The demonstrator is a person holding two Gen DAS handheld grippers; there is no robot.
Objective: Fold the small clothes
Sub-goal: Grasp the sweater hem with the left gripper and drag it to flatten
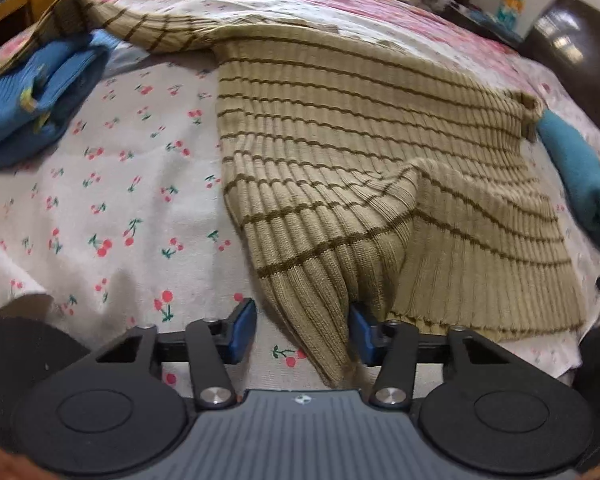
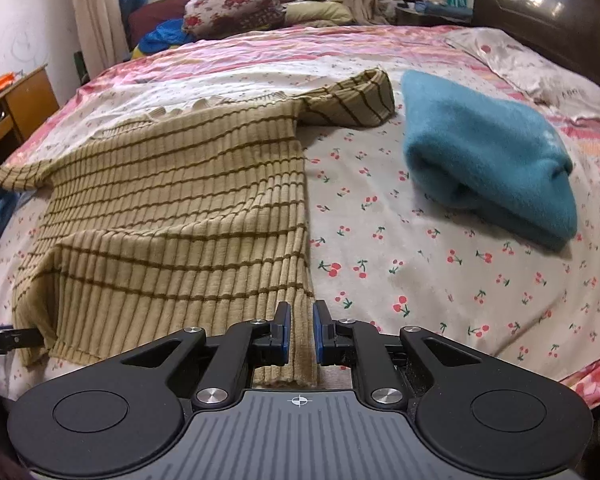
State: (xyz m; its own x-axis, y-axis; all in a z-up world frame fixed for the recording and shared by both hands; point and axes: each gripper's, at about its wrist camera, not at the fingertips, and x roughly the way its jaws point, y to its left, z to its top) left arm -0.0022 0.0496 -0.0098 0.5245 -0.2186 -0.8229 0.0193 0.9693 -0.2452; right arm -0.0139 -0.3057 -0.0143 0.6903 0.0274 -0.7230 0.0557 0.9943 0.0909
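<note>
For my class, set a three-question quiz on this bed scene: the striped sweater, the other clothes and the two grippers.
1. True or false: the teal folded garment lies on top of the striped sweater.
2. Which gripper pinches the sweater's hem: A left gripper, B right gripper?
3. What print does the bedsheet carry?

Key: 1 false, it lies beside it; 2 B, the left pads stand apart around a fold; 3 cherries.
</note>
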